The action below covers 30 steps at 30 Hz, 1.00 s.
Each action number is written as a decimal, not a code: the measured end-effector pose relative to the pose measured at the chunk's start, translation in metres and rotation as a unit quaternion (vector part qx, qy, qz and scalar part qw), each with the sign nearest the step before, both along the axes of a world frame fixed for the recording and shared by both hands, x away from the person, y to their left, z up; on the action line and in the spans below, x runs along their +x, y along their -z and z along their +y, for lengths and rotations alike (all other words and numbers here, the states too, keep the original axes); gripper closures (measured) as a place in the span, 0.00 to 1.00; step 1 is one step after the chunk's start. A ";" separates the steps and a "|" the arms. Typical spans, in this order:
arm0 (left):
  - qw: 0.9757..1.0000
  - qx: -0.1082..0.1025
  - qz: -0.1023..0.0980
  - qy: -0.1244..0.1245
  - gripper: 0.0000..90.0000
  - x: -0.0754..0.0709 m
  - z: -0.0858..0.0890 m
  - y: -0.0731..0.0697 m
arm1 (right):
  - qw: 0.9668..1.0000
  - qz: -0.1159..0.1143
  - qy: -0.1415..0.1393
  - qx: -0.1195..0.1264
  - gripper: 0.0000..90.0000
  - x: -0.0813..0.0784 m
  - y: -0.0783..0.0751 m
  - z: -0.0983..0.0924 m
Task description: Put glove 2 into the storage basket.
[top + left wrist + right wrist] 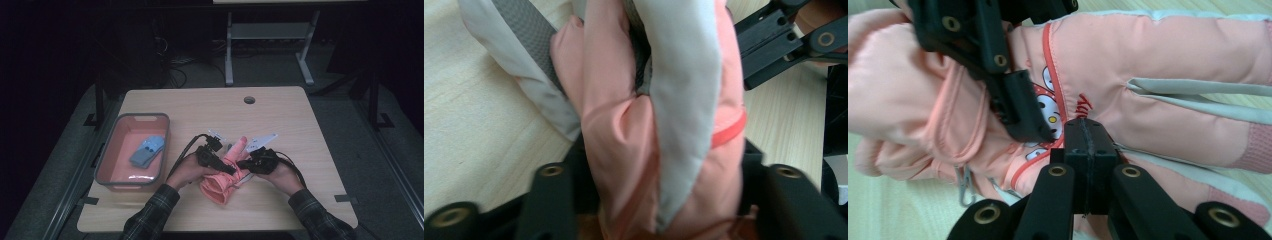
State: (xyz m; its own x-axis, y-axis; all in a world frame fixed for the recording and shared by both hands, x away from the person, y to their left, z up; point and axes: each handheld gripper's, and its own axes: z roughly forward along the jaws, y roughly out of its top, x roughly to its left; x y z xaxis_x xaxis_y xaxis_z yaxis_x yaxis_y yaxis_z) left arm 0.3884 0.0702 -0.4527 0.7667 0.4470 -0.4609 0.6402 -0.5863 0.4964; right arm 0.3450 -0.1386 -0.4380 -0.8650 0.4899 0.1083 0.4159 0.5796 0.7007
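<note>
Wood table point(280, 115); dark room; bin point(107, 160)

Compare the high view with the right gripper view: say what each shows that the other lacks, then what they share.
High view alone: the tray at the table's left, blue gloves inside it, and plaid sleeves. Right gripper view alone: the cartoon print and red lettering on the pink glove, and the right gripper's jaws pressed together. Shared: the pink glove with the left gripper on it.

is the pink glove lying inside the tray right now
No, the pink glove lies on the table between both tongs; the tray holds blue gloves.
</note>
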 end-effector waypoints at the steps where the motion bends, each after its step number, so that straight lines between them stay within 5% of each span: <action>1: 1.000 0.000 -0.001 0.000 0.60 0.000 0.001 -0.001 | 1.000 0.004 -0.002 0.007 0.93 -0.001 -0.001 -0.002; 9: 1.000 -0.013 -0.013 0.002 0.68 -0.001 0.007 -0.007 | 0.998 -0.009 0.042 0.054 0.58 -0.012 -0.014 -0.038; 15: 0.999 -0.010 -0.032 -0.005 0.70 -0.006 0.013 -0.018 | 0.994 -0.010 0.100 0.041 0.43 -0.014 0.000 -0.070; 22: 0.998 -0.001 -0.058 -0.014 0.71 -0.007 0.022 -0.030 | 0.985 -0.004 0.175 -0.005 0.27 -0.003 0.025 -0.091; 30: 0.997 -0.008 -0.074 -0.027 0.72 -0.011 0.029 -0.047 | 0.979 -0.021 0.202 -0.031 0.21 0.003 0.037 -0.095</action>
